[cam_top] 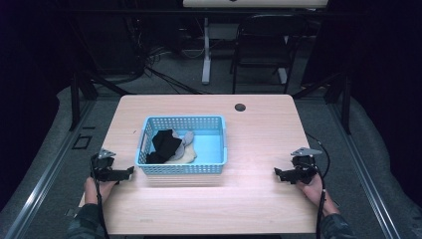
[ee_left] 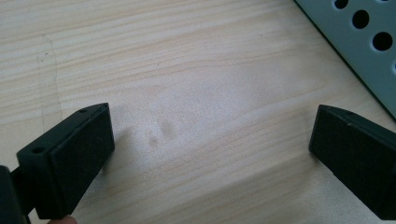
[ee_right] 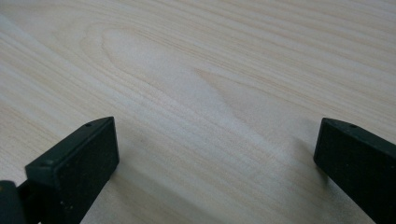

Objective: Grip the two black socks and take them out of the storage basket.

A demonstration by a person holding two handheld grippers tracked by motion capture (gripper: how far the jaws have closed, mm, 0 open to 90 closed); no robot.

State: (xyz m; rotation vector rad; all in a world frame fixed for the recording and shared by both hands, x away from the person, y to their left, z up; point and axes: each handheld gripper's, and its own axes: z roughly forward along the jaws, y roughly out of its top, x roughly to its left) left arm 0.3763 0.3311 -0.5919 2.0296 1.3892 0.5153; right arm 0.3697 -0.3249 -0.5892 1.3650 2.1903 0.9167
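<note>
Light wood covers the table (cam_top: 259, 199), and the room behind it is dark. On the table sits a blue basket (cam_top: 214, 167) with holes in its sides. Inside lie a black cloth (cam_top: 165, 144) and a pale cloth (cam_top: 186, 152). The left gripper (cam_top: 130, 172) is just beside the basket, jaws spread wide. The right gripper (cam_top: 276, 173) is well apart from it, jaws spread wide too, holding nothing.

Left tool (cam_top: 130, 172) sits low at the near left, jaws spread wide with nothing between them. Right tool (cam_top: 276, 172) mirrors it on the near right, jaws wide apart too. Both forearms reach in from below, tools pointing inward.
</note>
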